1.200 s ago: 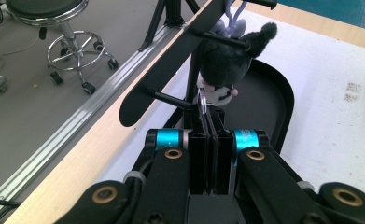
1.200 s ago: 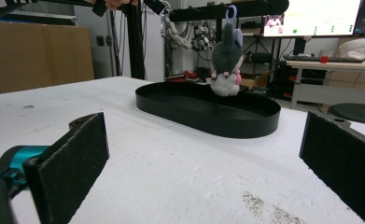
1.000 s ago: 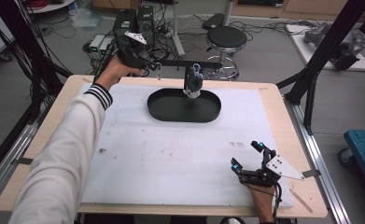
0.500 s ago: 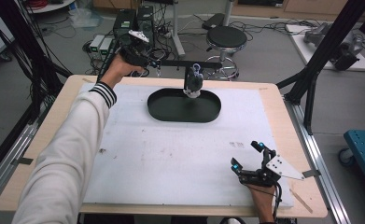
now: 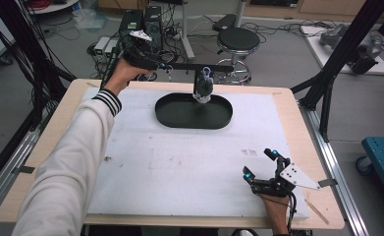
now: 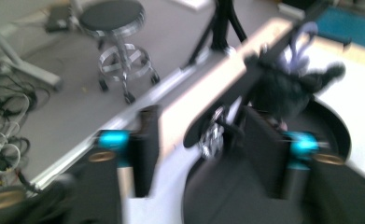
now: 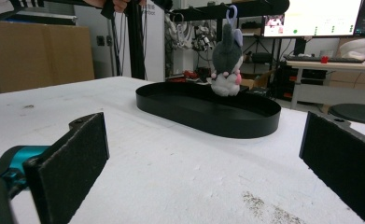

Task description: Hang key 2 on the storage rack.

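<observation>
Since the earlier frames the left tool [image 5: 166,66] has let its jaws come apart at the end of the black bar [image 5: 199,66]; they have just been opening, and in the blurred left gripper view they stand spread with the bar's end between them, the pads not clearly pressing on it. Otherwise both hands sit where they were.

From the bar hangs a small grey-and-white plush bunny [image 5: 204,88], looped on by a pale purple strap [image 7: 231,11]. It dangles upright over the far part of the black oval tray [image 5: 179,115], its white lower half close to the tray floor; whether it touches I cannot tell. In the right gripper view the bunny [image 7: 227,60] shows grey ears and head, a white body and pink spots, hanging above the tray [image 7: 245,123].

That tray lies on the white foam sheet [image 5: 179,167] that covers most of the wooden counter [image 5: 297,123], toward its far edge.

At the near right corner the right tool [image 5: 263,164] rests low over the sheet, well apart from the tray, its two black padded jaws spread wide with nothing between them and pointing at the bunny. A round black stool [image 5: 236,39] stands on the floor beyond the counter.
</observation>
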A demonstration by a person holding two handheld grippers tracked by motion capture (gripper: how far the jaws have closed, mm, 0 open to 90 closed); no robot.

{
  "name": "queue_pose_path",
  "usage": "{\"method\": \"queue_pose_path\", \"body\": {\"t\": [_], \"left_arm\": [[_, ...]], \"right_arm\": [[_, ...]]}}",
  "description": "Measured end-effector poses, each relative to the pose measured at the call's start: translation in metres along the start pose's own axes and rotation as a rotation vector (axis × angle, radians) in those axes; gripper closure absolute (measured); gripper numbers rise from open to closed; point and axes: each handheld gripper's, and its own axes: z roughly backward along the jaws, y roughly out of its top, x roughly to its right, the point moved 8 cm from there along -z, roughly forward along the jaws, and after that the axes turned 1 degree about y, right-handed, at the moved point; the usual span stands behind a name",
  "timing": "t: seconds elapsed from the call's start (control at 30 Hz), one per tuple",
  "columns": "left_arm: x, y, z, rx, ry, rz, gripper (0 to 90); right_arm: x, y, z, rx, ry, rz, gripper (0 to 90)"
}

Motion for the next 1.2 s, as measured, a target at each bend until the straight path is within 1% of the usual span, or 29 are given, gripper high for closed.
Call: {"method": "queue_pose_path", "body": {"t": [0.03, 0.07, 0.1, 0.13, 0.17, 0.2, 0.23, 0.27, 0.3, 0.33, 0.37, 0.4, 0.43, 0.47, 0.5, 0.53, 0.57, 0.63, 0.67, 0.7, 0.77, 0.83, 0.9, 0.97, 1.0, 1.03, 1.07, 1.13, 1.2], "left_arm": [[0.0, 0.003, 0.003, 0.043, 0.005, -0.002, 38.1], [-0.001, 0.004, 0.005, 0.068, 0.022, 0.008, 32.5], [-0.001, 0.004, 0.007, 0.082, 0.04, 0.019, 20.9], [0.001, 0.003, 0.01, 0.084, 0.034, 0.022, 10.6], [0.005, 0.002, 0.014, 0.101, 0.006, 0.014, 10.4], [0.008, 0.001, 0.019, 0.126, -0.003, 0.003, 10.4], [0.012, 0.0, 0.025, 0.148, -0.001, -0.007, 10.1], [0.014, -0.002, 0.031, 0.158, 0.002, -0.01, 9.1], [0.017, -0.004, 0.037, 0.173, 0.007, -0.006, 5.9], [0.02, -0.005, 0.044, 0.19, 0.01, -0.011, 4.8], [0.024, -0.007, 0.051, 0.2, 0.011, -0.023, 3.5], [0.027, -0.01, 0.058, 0.209, 0.015, -0.025, 1.7], [0.03, -0.012, 0.065, 0.218, 0.008, -0.031, 1.7], [0.034, -0.015, 0.075, 0.231, 0.018, -0.045, 1.7], [0.036, -0.017, 0.081, 0.243, 0.023, -0.054, 1.7], [0.04, -0.02, 0.088, 0.251, 0.014, -0.067, 1.7], [0.043, -0.024, 0.095, 0.252, 0.02, -0.079, 1.7], [0.05, -0.033, 0.108, 0.259, 0.026, -0.108, 1.7], [0.053, -0.039, 0.115, 0.263, 0.027, -0.115, 1.7], [0.056, -0.046, 0.121, 0.269, 0.023, -0.118, 1.7], [0.061, -0.06, 0.131, 0.265, 0.029, -0.126, 1.7], [0.066, -0.075, 0.14, 0.262, 0.018, -0.13, 1.7], [0.07, -0.09, 0.148, 0.261, 0.025, -0.125, 1.7], [0.075, -0.105, 0.156, 0.279, 0.015, -0.106, 1.7], [0.078, -0.115, 0.161, 0.29, 0.018, -0.098, 1.7], [0.08, -0.121, 0.163, 0.295, 0.018, -0.096, 1.7], [0.083, -0.132, 0.166, 0.294, 0.018, -0.087, 1.7], [0.088, -0.146, 0.169, 0.291, 0.021, -0.079, 1.7], [0.094, -0.161, 0.173, 0.311, 0.023, -0.058, 1.7]], "right_arm": [[0.0, 0.0, 0.0, 0.001, 0.0, 0.002, 0.5], [0.0, 0.0, 0.0, 0.0, 0.0, 0.0, 0.5], [0.0, 0.0, 0.0, 0.003, -0.001, 0.0, 0.5], [0.0, 0.0, 0.0, 0.002, 0.0, 0.0, 0.5], [0.0, 0.0, 0.0, 0.002, 0.0, 0.0, 0.5], [0.0, 0.0, 0.0, 0.002, 0.001, 0.001, 0.5], [0.0, 0.0, 0.0, 0.001, 0.002, -0.001, 0.5], [0.0, 0.0, 0.0, 0.003, 0.003, 0.0, 0.5], [0.0, 0.0, 0.0, 0.002, 0.002, 0.0, 0.5], [0.0, 0.0, 0.0, 0.001, 0.002, 0.0, 0.5], [0.0, 0.0, 0.0, 0.003, 0.004, -0.001, 0.5], [0.0, 0.0, 0.0, 0.002, 0.002, 0.0, 0.5], [0.0, 0.0, 0.0, 0.003, 0.004, 0.0, 0.5], [0.0, 0.0, 0.0, 0.005, 0.004, -0.002, 0.5], [0.0, 0.0, 0.0, 0.003, 0.006, -0.001, 0.5], [0.0, 0.0, 0.0, 0.003, 0.007, -0.002, 0.5], [0.0, 0.0, 0.0, 0.003, 0.007, -0.004, 0.5], [0.0, 0.0, 0.0, 0.003, 0.006, -0.001, 0.5], [0.0, 0.0, 0.0, 0.003, 0.006, -0.001, 0.5], [0.0, 0.0, 0.0, 0.003, 0.006, 0.0, 0.5], [0.0, 0.0, 0.0, 0.003, 0.006, 0.0, 0.5], [-0.001, 0.0, 0.0, -0.002, 0.006, -0.002, 0.5], [-0.001, 0.0, 0.0, -0.001, 0.007, -0.002, 0.5], [-0.001, 0.0, 0.0, 0.002, 0.009, 0.001, 0.5], [-0.001, 0.0, 0.0, 0.001, 0.01, 0.002, 0.5], [-0.001, 0.0, 0.0, 0.002, 0.011, 0.002, 0.5], [-0.001, 0.0, 0.0, 0.002, 0.012, 0.003, 0.5], [-0.001, 0.0, 0.0, 0.001, 0.01, 0.004, 0.5], [-0.001, 0.0, -0.001, -0.002, 0.01, 0.0, 0.5]]}}
